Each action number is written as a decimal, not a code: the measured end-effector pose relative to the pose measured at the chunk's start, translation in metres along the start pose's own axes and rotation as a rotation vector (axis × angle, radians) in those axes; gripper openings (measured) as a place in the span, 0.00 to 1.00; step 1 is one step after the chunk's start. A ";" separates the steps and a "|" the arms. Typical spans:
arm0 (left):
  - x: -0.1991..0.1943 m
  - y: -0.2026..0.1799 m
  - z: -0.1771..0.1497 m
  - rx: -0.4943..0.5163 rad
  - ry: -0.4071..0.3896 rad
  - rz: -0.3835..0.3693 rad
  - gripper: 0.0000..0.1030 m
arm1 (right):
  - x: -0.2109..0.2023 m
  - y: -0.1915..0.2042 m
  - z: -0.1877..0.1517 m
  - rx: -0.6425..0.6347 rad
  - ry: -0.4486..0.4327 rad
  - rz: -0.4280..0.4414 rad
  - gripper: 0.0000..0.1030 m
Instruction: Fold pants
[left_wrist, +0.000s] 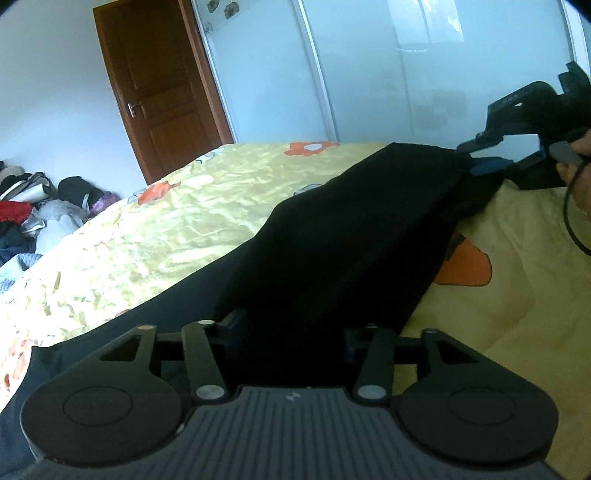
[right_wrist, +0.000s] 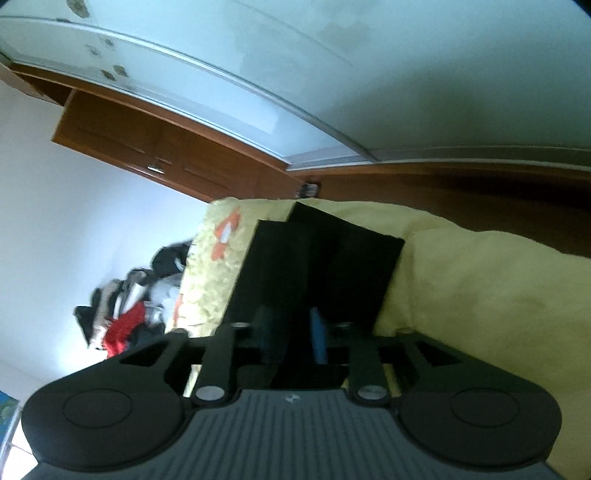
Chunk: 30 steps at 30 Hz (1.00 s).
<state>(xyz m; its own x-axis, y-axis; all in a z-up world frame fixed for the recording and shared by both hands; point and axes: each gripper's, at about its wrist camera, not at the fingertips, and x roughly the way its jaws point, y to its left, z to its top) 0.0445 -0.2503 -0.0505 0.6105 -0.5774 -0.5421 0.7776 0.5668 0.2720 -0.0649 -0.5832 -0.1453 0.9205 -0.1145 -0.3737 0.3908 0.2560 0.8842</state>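
Black pants (left_wrist: 351, 229) lie folded in a long band on the yellow flowered bed cover (left_wrist: 166, 240). My left gripper (left_wrist: 291, 325) is at the near end of the band, jaws apart, with cloth lying between them and not pinched. At the far end my right gripper (left_wrist: 476, 158) is held by a hand (left_wrist: 580, 177), its jaws parted and a blue pad showing at the cloth's edge. In the right wrist view, rolled sideways, the right gripper (right_wrist: 293, 325) stands open over the pants (right_wrist: 325, 258), dark fabric in the gap between its fingers.
A brown wooden door (left_wrist: 162, 92) and pale sliding wardrobe panels (left_wrist: 369, 74) stand behind the bed. A heap of clothes and bags (left_wrist: 37, 206) lies on the floor left of the bed. A black cable (left_wrist: 569, 221) hangs from the right gripper. Bare yellow cover (right_wrist: 480, 295) spreads beside the pants.
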 end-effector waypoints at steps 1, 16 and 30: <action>0.000 0.000 0.000 -0.001 -0.002 0.001 0.56 | -0.002 0.001 0.000 -0.011 -0.001 0.006 0.37; -0.007 -0.002 -0.002 0.009 -0.018 -0.004 0.58 | 0.038 0.010 0.012 -0.101 -0.128 0.032 0.03; -0.050 0.054 0.002 -0.143 0.018 -0.038 0.77 | -0.031 0.038 0.010 -0.367 -0.294 -0.308 0.28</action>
<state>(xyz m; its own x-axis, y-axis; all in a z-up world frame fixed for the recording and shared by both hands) 0.0566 -0.1917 -0.0073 0.5775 -0.5902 -0.5640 0.7698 0.6237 0.1356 -0.0791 -0.5796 -0.0975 0.7439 -0.4863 -0.4584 0.6657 0.4797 0.5716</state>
